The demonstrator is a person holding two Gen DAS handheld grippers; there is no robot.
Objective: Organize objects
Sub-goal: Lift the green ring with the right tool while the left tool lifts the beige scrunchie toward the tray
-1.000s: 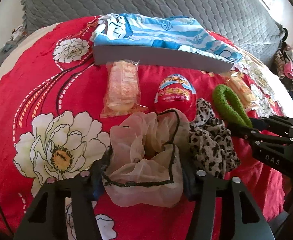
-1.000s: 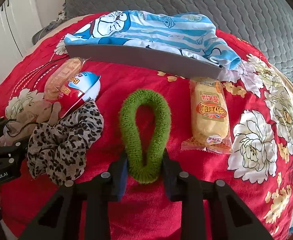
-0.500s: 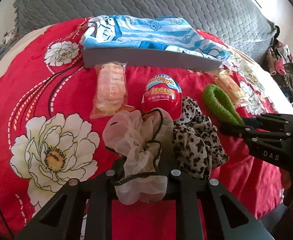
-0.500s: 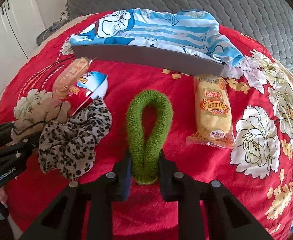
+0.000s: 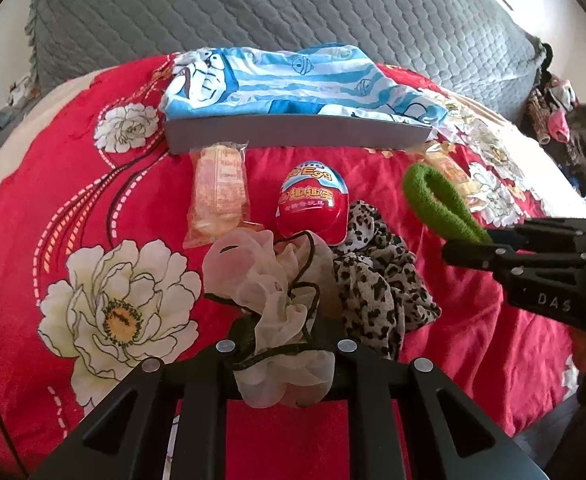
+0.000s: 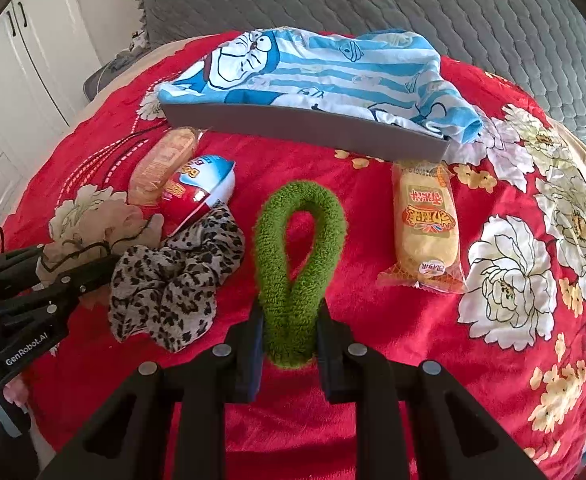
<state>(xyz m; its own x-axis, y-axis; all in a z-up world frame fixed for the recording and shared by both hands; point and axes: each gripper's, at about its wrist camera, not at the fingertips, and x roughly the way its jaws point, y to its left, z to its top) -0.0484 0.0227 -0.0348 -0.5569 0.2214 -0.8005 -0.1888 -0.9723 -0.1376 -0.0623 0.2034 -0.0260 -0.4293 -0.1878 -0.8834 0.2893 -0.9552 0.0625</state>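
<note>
My left gripper (image 5: 283, 340) is shut on a beige sheer scrunchie (image 5: 271, 284) and holds it just above the red bedspread. My right gripper (image 6: 289, 324) is shut on a green fuzzy scrunchie (image 6: 299, 248), pinched into a loop; the green scrunchie also shows in the left wrist view (image 5: 437, 204). A leopard-print scrunchie (image 6: 177, 280) lies between the two grippers. A red toy egg (image 5: 313, 204) lies behind it. One wrapped snack (image 5: 219, 192) lies left of the egg, another (image 6: 425, 228) right of the green scrunchie.
A grey tray (image 6: 305, 130) stands at the back, with a blue striped cartoon cloth (image 6: 317, 72) draped in it. The bedspread (image 5: 73, 184) is red with white flowers. A grey quilted cover (image 5: 253, 8) lies behind. White cupboards (image 6: 21, 60) stand at the far left.
Both grippers have closed: the left on the beige scrunchie, the right on the green one, squeezing it narrower. Both have risen and pulled back a little with their scrunchies.
</note>
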